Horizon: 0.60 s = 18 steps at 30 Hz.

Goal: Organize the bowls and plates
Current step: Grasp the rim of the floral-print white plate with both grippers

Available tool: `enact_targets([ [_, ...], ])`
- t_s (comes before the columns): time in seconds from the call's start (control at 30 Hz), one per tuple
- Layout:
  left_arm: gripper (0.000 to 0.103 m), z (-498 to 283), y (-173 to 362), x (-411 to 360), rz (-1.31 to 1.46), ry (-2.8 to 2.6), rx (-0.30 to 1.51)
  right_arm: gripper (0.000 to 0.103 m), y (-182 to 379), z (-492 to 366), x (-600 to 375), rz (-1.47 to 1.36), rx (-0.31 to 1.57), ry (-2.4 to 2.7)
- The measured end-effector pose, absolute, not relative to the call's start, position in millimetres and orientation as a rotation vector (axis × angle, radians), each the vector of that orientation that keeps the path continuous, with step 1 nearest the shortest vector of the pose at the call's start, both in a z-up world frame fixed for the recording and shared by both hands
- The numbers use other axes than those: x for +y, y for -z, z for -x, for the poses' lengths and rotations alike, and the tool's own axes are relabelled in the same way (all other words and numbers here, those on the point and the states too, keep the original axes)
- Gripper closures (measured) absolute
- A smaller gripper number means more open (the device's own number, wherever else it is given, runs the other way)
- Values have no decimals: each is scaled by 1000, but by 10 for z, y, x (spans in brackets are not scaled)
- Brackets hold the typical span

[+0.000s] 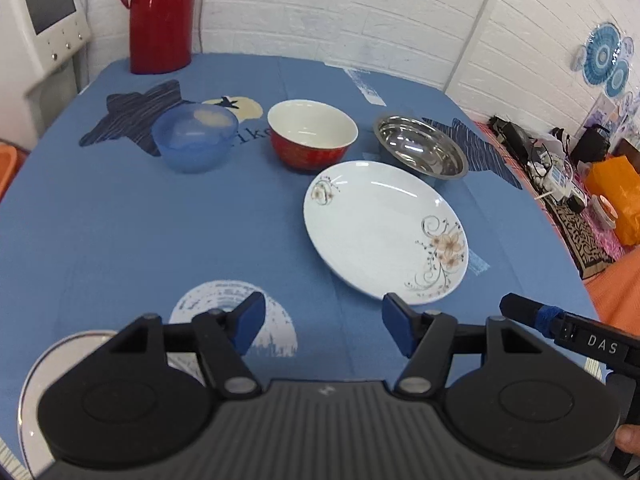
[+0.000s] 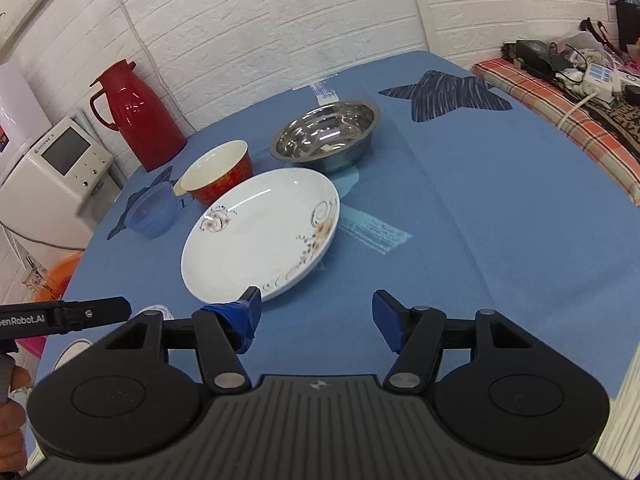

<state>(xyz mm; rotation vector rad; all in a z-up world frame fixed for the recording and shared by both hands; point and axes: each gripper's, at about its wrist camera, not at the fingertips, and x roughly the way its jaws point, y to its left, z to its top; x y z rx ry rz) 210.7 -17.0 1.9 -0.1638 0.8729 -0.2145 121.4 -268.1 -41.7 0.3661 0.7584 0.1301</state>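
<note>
Just ahead of the right tool [image 2: 316,320], a little to its left, the white ceramic plate with floral scrollwork [image 2: 260,236] lies flat on the blue-clothed surface [image 2: 500,240], its near rim beside the left finger. This tool looks nearer than the left tool [image 1: 323,326]; both stand apart, empty. Behind the shallow, glossy plate sit a red bowl with white inside [image 2: 218,176], a steel bowl [image 2: 326,136] and a translucent blue plastic bowl [image 2: 152,212].
</note>
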Motion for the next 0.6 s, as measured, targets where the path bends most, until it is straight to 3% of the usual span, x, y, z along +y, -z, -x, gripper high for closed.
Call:
enact_targets([
  [0.37,38,-3114,305,-322,191,236,1032,55,621,-2368,-2599,-233,850,-96],
  [0.6,38,-3326,499,-397,195,228,1054,55,799,-2548,-2417,-105,868,-133],
])
